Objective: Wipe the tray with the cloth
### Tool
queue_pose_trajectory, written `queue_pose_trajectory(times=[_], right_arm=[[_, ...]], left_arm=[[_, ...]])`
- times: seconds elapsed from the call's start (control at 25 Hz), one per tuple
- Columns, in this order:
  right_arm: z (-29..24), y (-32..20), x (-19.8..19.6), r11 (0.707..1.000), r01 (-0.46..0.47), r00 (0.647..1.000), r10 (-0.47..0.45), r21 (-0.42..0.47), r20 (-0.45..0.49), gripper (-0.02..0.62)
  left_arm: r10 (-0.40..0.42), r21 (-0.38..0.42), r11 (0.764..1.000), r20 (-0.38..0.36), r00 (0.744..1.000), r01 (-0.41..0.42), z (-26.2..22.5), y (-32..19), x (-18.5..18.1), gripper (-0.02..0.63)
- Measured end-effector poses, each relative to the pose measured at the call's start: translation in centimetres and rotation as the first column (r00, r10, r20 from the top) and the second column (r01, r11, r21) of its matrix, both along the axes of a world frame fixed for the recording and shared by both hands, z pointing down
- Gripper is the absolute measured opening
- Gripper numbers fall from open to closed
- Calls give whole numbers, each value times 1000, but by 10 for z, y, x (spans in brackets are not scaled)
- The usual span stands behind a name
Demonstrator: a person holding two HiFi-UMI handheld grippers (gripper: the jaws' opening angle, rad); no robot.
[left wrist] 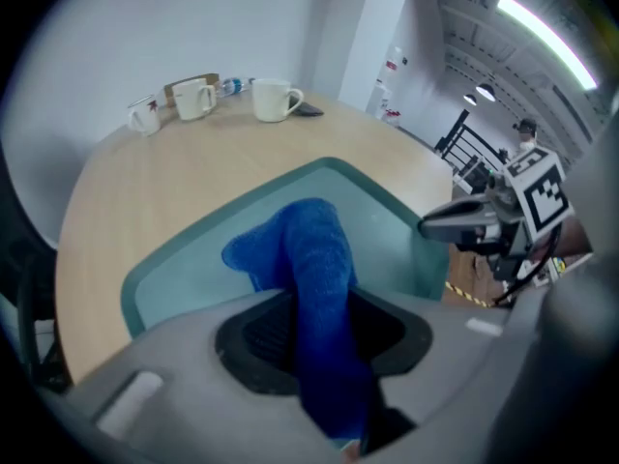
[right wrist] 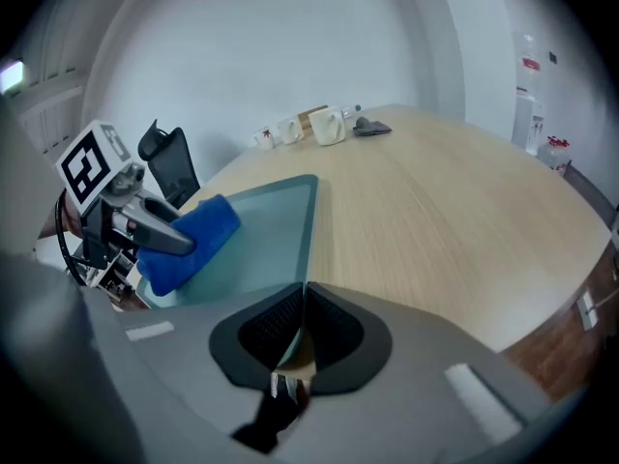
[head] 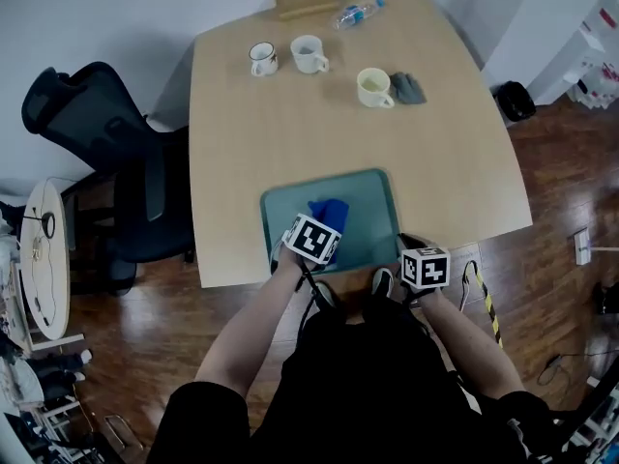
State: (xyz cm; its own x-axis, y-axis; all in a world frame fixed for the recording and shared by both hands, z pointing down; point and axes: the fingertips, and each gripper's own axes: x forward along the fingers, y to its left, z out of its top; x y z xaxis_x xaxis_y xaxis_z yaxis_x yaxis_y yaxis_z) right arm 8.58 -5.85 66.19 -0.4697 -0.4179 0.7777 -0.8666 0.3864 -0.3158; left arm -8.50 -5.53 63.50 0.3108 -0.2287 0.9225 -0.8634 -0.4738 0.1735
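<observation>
Our left tool (left wrist: 311, 327) clamps the fuzzy, bunched blue cloth (left wrist: 302, 245), trailing ahead onto the smooth teal round-cornered tray (left wrist: 189, 259). Our right tool (right wrist: 301, 322) pinches that tray's thin rim.

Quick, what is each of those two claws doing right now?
Left gripper: closed on the blue cloth.
Right gripper: closed on the tray, at its rim.

An office meeting room: a black swivel office chair (head: 87, 114) left of a large pale counter (head: 290, 124), coffee mugs (head: 309, 54) at its far end, wood floor (head: 551, 162).
</observation>
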Motion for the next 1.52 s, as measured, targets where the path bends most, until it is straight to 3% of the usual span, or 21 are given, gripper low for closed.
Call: queue_pose_trajectory(times=[0.12,0.28,0.4,0.52,0.68,0.76,0.96,1.12,1.28,1.52], right_arm=[[-3,-4,-4,1000,0,1000,0,-6,-14,18],[-2,-3,-7,1000,0,1000,0,1,-27,18],[-4,-3,-7,1000,-2,999,2,3,-36,18],[-3,-2,-9,1000,-9,999,9,2,-43,18],[-3,-2,-11,1000,-20,999,20,10,-39,17],[-3,-2,-12,1000,-22,999,23,15,-31,17],[-4,-2,-12,1000,-22,1000,22,18,-11,17],[-4,-1,-12,1000,-15,1000,15,15,-2,17],[-4,0,-12,1000,-9,1000,9,13,7,17],[-4,-1,-10,1000,1,1000,-2,11,22,18]], left_arm=[[-80,-10,997,17,997,80,2,18,-55,141],[-243,-21,970,10,970,243,1,40,-115,141],[-324,-20,946,-43,945,324,-2,44,-129,141],[-334,-13,942,-35,942,334,4,44,-125,141],[-300,11,954,53,953,300,3,39,-121,141],[-281,6,960,62,958,281,2,34,-111,141],[-166,-3,986,43,985,166,2,9,-51,141],[-30,22,999,76,997,28,9,-10,3,141],[83,31,996,69,994,-85,9,-22,58,141],[246,35,968,46,968,-247,8,-24,129,143]])
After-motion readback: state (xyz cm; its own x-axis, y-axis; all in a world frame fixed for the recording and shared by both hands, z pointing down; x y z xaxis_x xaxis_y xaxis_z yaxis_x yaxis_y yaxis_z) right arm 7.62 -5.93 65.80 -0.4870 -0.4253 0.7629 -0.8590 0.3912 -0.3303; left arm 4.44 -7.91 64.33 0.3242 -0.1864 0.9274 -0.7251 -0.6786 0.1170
